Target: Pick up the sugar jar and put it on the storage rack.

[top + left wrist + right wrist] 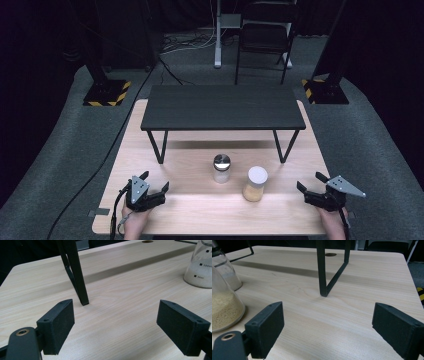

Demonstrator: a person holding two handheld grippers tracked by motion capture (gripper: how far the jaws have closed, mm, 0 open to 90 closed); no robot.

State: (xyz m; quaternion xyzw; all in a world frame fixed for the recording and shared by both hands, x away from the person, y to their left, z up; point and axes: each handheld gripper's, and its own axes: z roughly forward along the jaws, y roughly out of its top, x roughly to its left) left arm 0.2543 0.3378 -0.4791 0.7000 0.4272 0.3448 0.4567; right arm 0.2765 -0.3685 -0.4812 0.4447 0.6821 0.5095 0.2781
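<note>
Two glass jars stand mid-table in the high view: one with a silver lid (222, 168) holding white powder, one with a white lid (255, 183) holding yellow grains. My left gripper (154, 182) rests at the front left, jaws apart and nothing between them. At the front right my right gripper (311, 182) is also open and empty. In the left gripper view (116, 328) the white-powder jar (201, 267) is at far right. The right gripper view (328, 331) has the yellow-grain jar (223, 308) at left, the white-powder jar (225, 271) behind it.
A black low shelf (222, 106) on thin metal legs stands across the back half of the wooden table (200, 205). One leg (75, 272) is ahead of the left jaws, another leg (323, 270) ahead of the right jaws. A chair (265, 35) stands beyond the table.
</note>
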